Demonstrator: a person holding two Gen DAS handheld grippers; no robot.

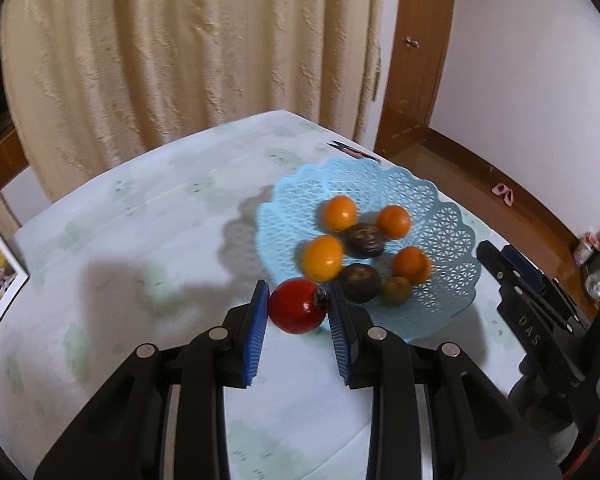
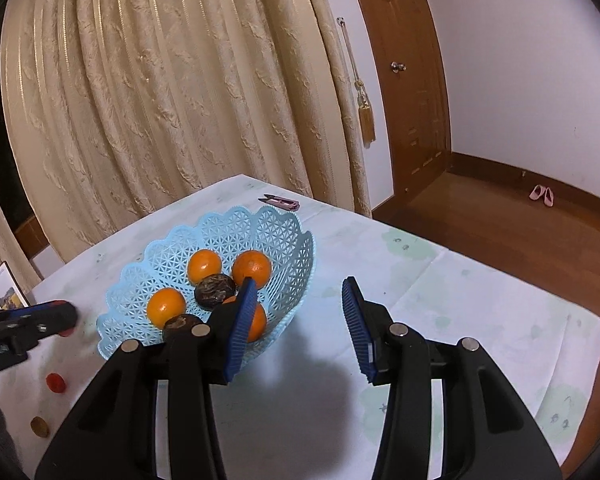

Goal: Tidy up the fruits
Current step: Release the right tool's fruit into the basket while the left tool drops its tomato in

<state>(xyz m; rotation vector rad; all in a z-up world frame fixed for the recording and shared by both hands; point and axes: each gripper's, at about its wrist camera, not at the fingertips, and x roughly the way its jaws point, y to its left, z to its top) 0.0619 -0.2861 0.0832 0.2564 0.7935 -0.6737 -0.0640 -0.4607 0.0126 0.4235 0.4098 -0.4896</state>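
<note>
My left gripper is shut on a red fruit with a dark stem end, held just in front of the near rim of the light blue lattice basket. The basket holds several orange fruits, two dark brown fruits and a small yellowish one. In the right wrist view the basket sits left of centre. My right gripper is open and empty, its left finger over the basket's right edge. The left gripper shows at the far left.
On the pale cloth-covered table, a small red fruit and a small brown fruit lie at the left. Pink snips lie behind the basket. A framed picture stands at the left edge. Beige curtains hang behind.
</note>
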